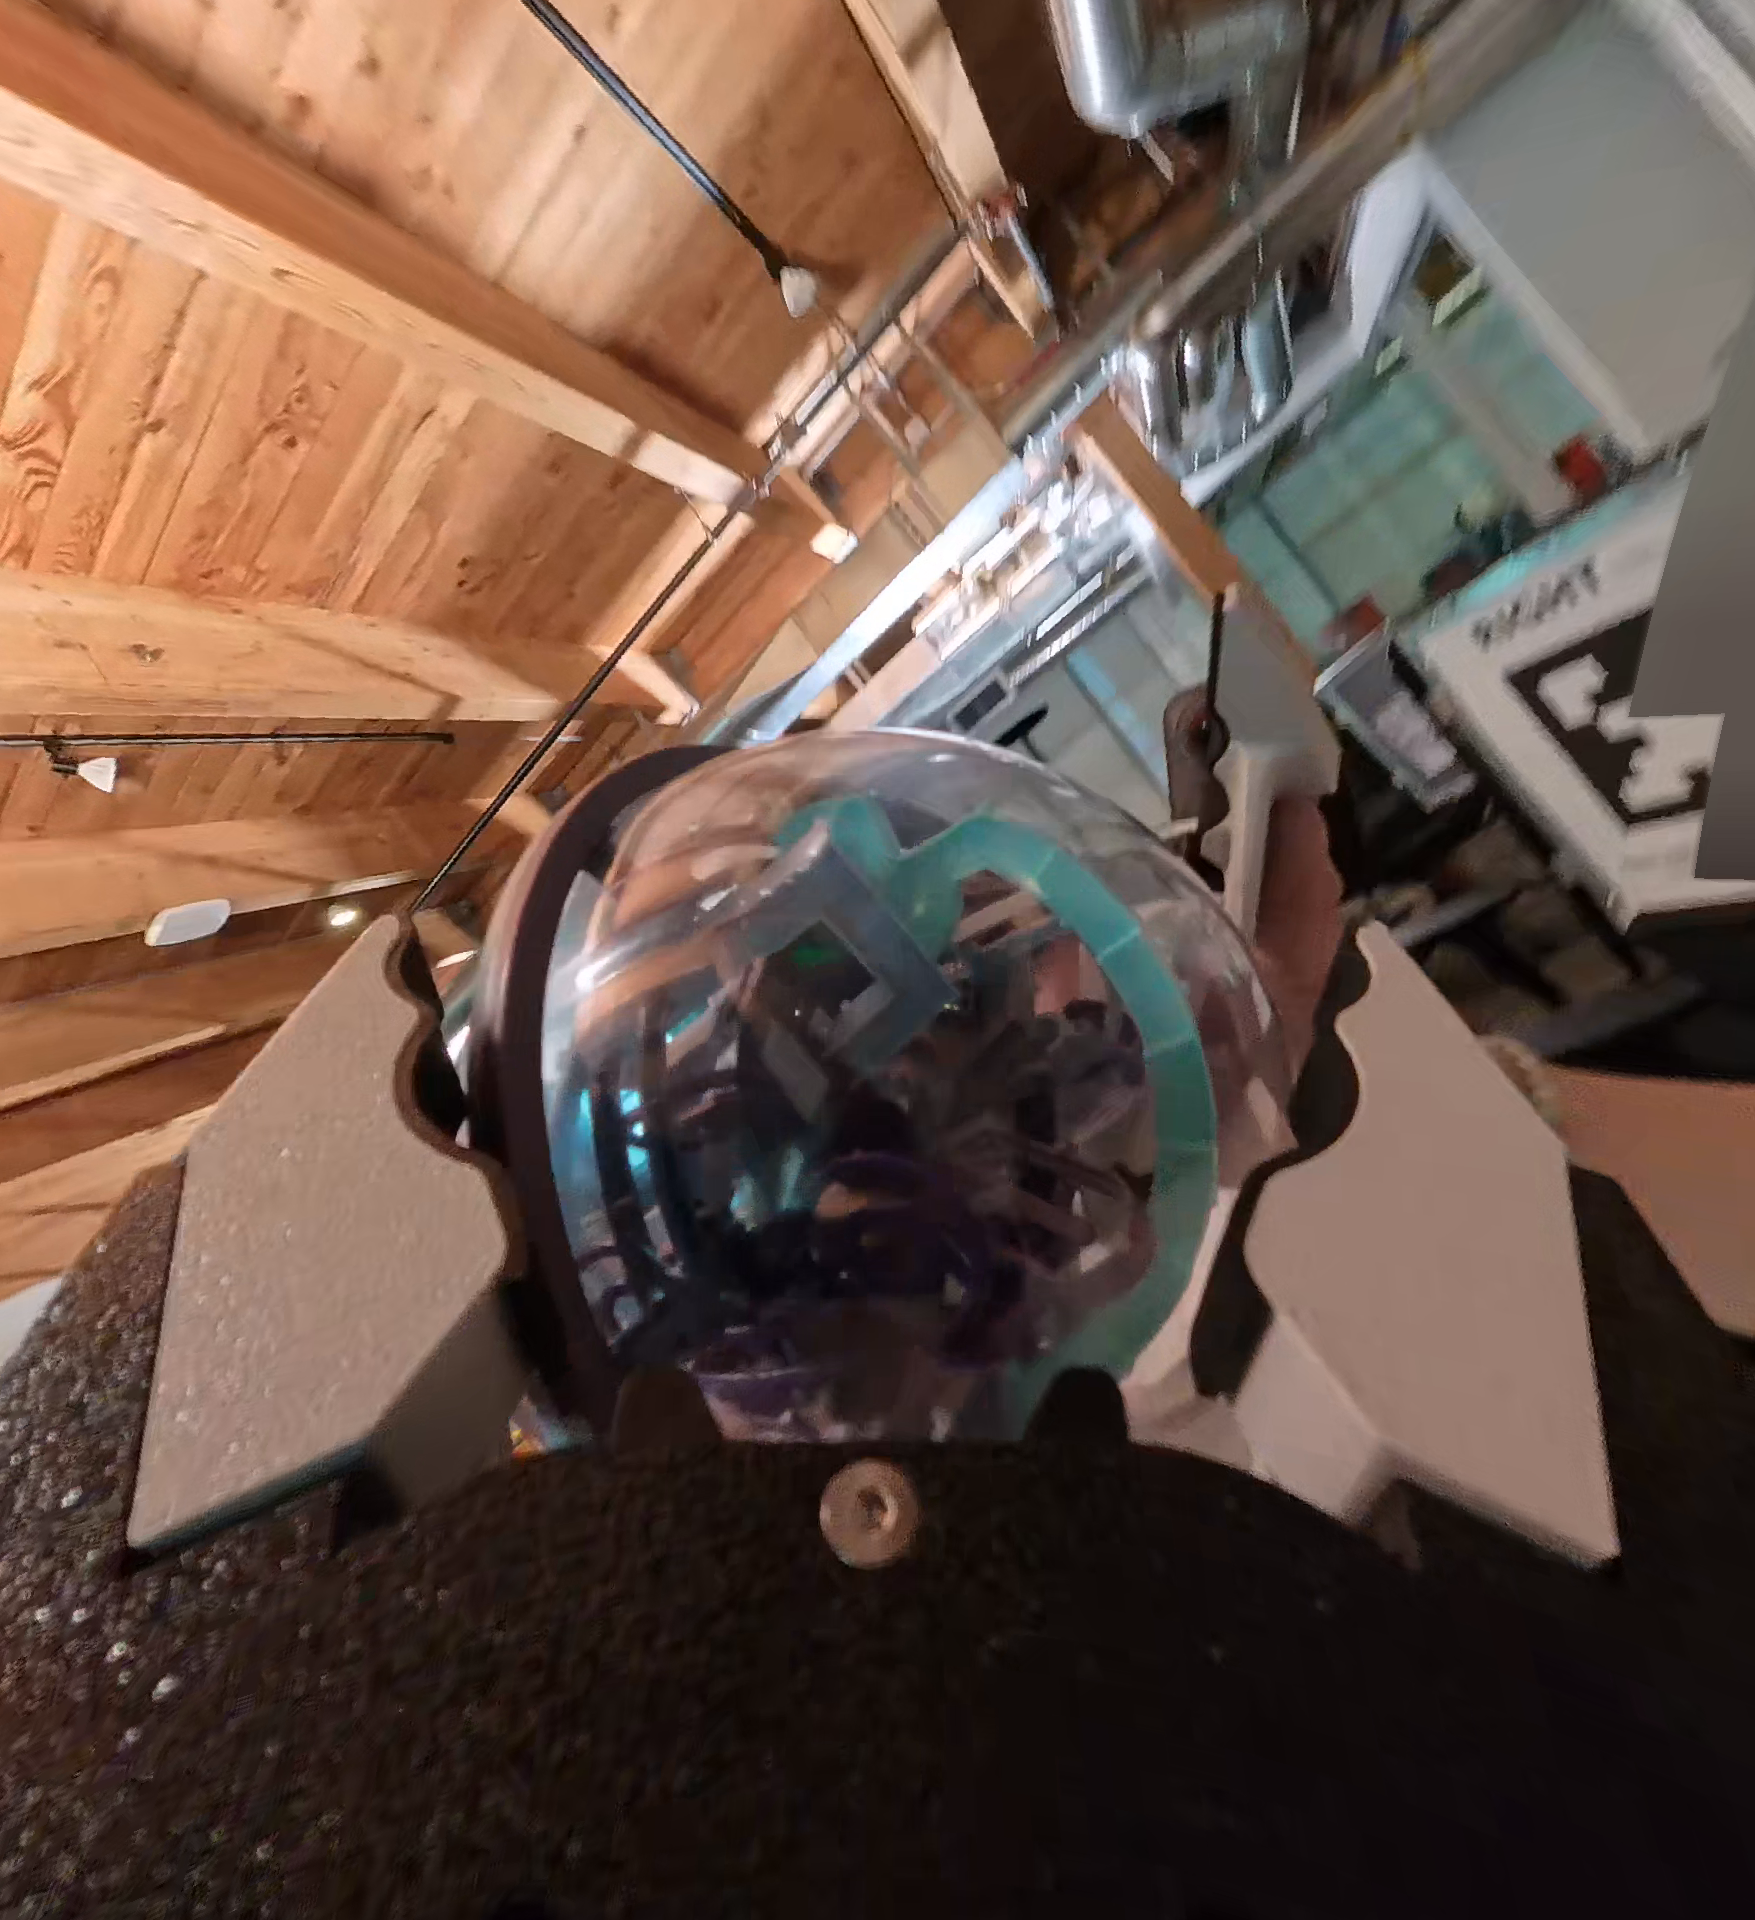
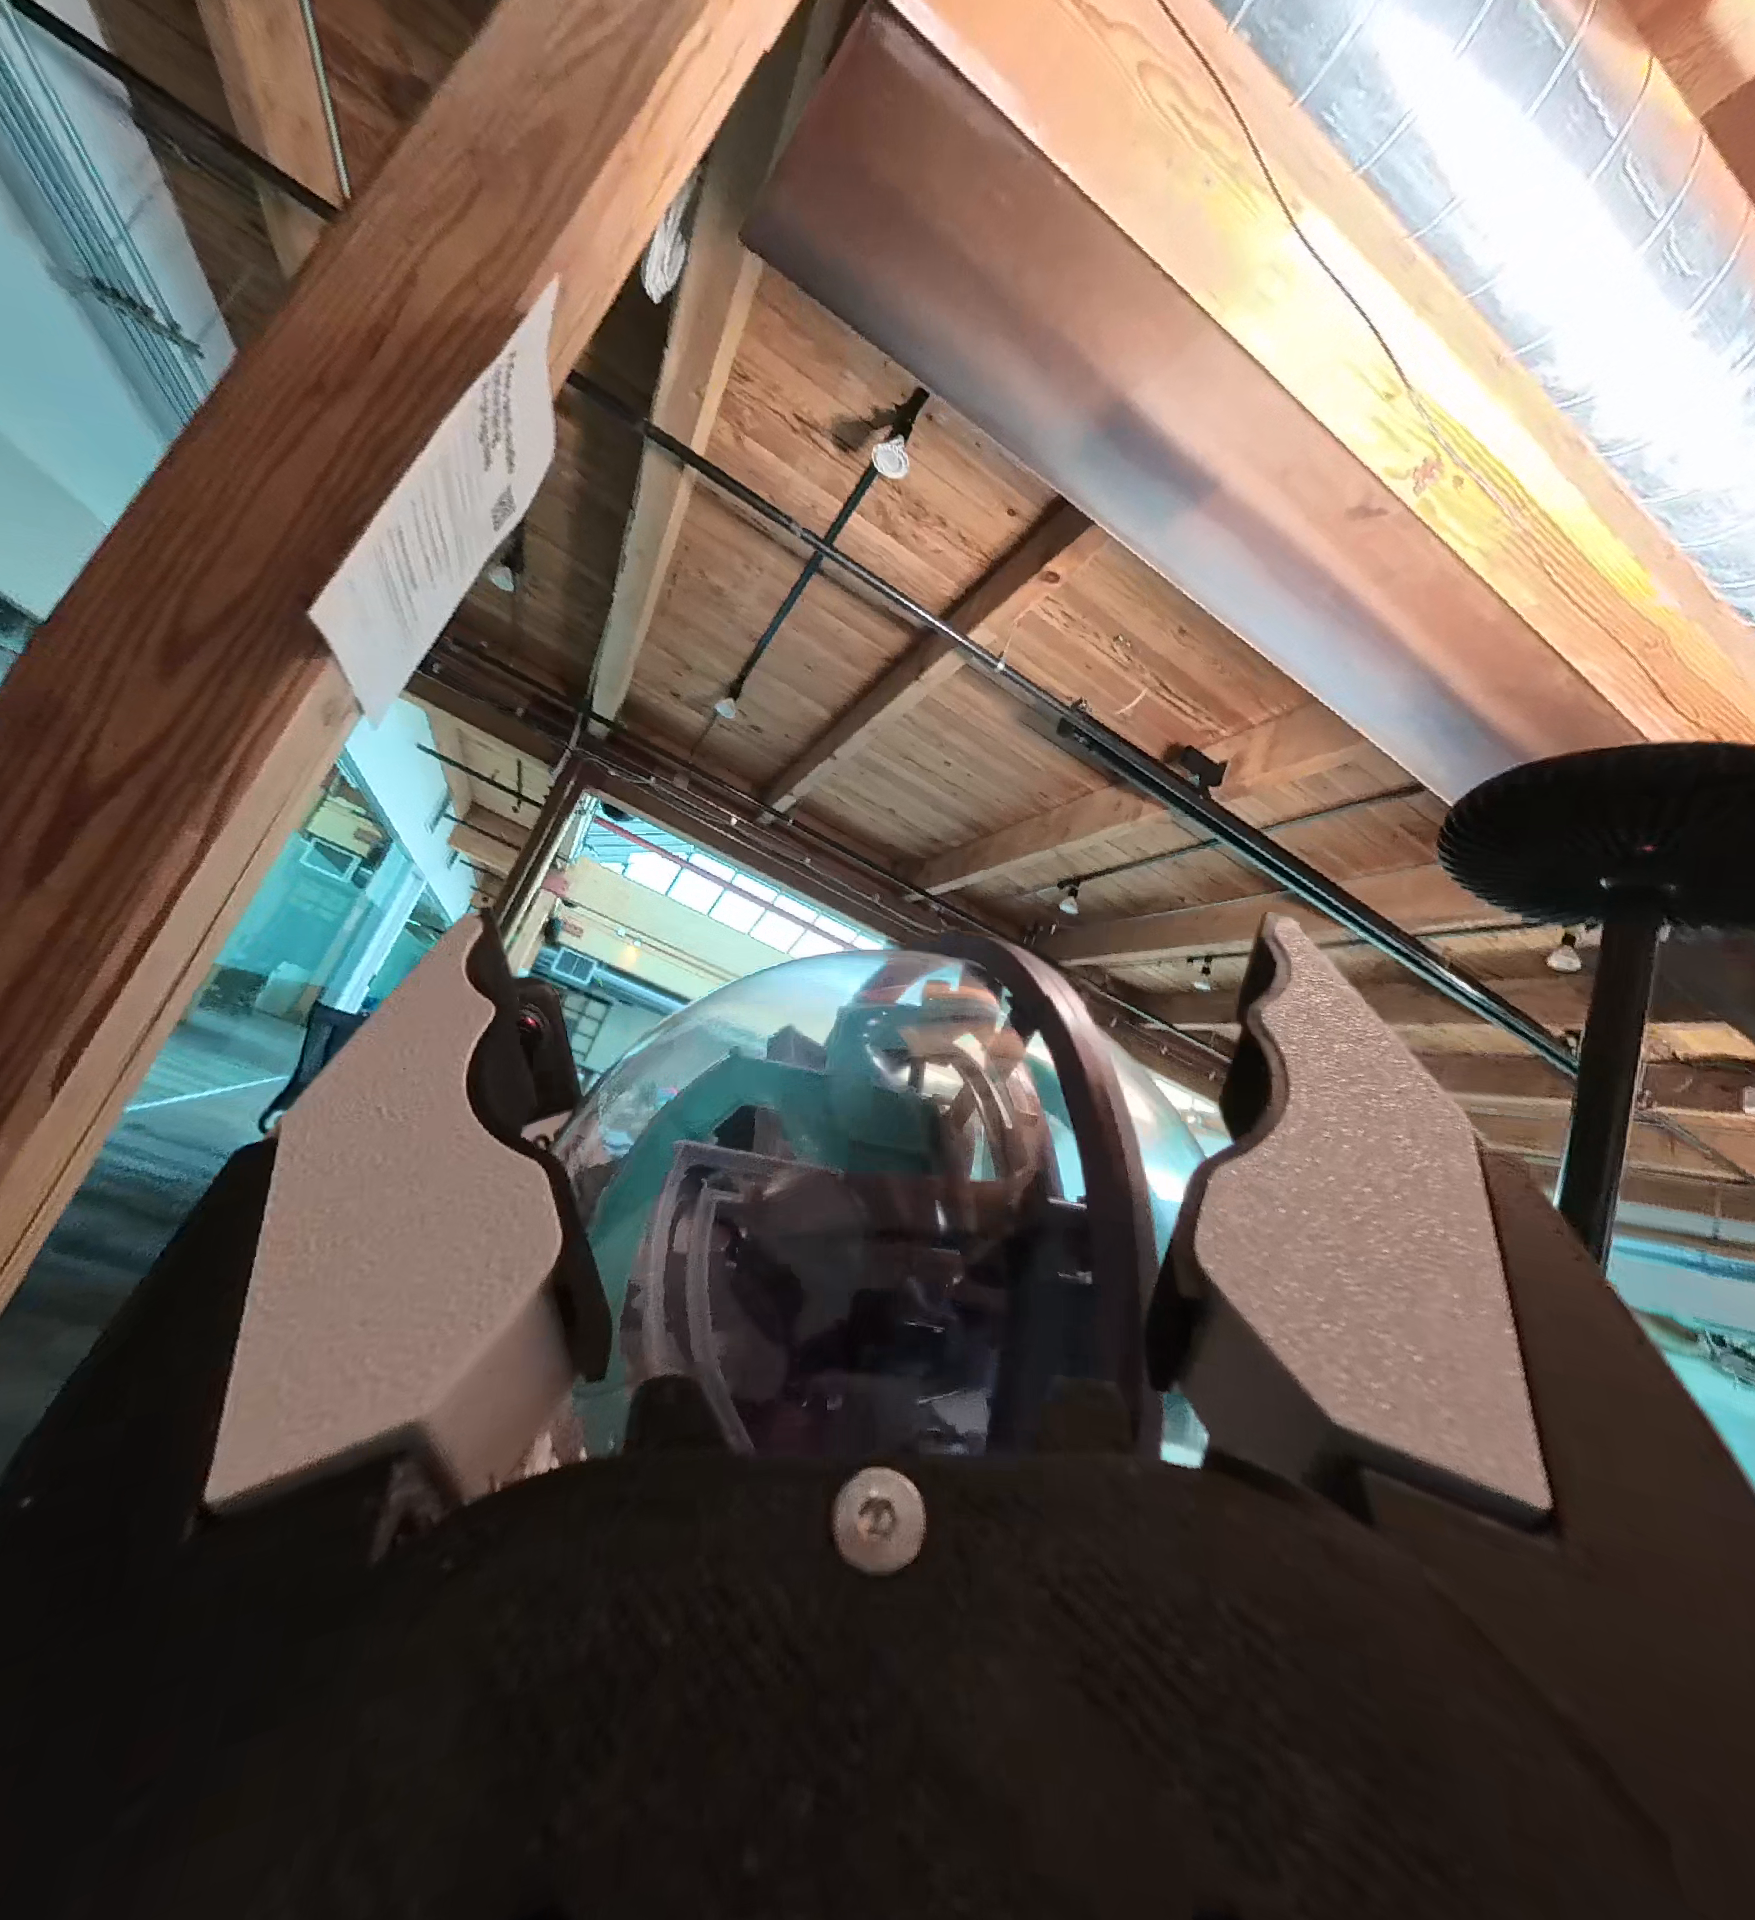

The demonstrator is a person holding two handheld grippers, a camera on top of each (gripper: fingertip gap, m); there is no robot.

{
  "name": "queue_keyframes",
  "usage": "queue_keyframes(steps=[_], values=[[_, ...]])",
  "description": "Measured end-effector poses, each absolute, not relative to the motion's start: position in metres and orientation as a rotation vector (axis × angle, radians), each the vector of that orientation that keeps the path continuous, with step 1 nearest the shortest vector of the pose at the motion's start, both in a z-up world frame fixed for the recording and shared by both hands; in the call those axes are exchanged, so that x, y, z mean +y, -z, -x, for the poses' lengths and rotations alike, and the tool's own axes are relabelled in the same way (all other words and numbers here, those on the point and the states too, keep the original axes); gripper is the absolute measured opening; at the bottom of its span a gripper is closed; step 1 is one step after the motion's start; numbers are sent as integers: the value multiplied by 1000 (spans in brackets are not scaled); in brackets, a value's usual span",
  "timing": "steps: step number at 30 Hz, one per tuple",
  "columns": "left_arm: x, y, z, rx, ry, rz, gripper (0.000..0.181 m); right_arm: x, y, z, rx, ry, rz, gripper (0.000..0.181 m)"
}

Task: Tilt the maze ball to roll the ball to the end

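Your left gripper (image 1: 878,1049) had the maze ball (image 1: 852,1091) seated between its fingers, dead ahead at 12 o'clock along the finger axis; both notched pads looked pressed to the clear shell, at about 9 and 3 o'clock on the sphere. Your right gripper (image 2: 878,1132) showed the same in its own view: maze ball (image 2: 852,1195) straight ahead, fingers closed against the shell on either side. So both tongs gripped one sphere, held up off any surface, with both cameras aimed at the wooden ceiling (image 1: 281,364). Neither hand was nearer; the ball sat equally deep in each. A sphere has no long axis, so you read its attitude from the dark equator band (image 1: 530,1018): in the left wrist view it arced from 12 round to 7 o'clock on the left flank; in the right wrist view the band (image 2: 1091,1091) ran from 12 down to 5 o'clock on the right flank. The teal track ring (image 1: 1153,1039) curved down the opposite side in the left view. The small rolling ball could not be made out among the inner tracks, so progress along the route could not be judged. Any coming tilt would likely need both wrists to turn together.
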State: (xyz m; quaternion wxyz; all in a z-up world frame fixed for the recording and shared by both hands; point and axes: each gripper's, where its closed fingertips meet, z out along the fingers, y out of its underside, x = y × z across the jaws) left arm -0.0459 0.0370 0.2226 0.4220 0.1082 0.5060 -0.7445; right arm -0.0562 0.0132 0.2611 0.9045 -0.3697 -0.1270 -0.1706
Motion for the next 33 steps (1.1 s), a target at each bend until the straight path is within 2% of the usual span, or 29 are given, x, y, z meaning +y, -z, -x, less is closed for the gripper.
queue_keyframes(steps=[10,19,24,27,30,33], values=[[16,-164,41,1577,1624,-220,158,14,-199,61,-355,330,822,147],[22,-175,41,1573,1980,-107,158,19,-185,61,-334,430,876,151],[23,-178,33,1524,2010,-75,158,17,-185,47,-265,385,892,152],[14,-171,31,1505,1809,-155,158,14,-195,34,-200,312,905,144],[11,-186,40,1434,1750,-201,158,11,-210,40,-247,311,886,145],[16,-206,55,1362,1818,-271,158,5,-233,57,-287,315,849,137]])
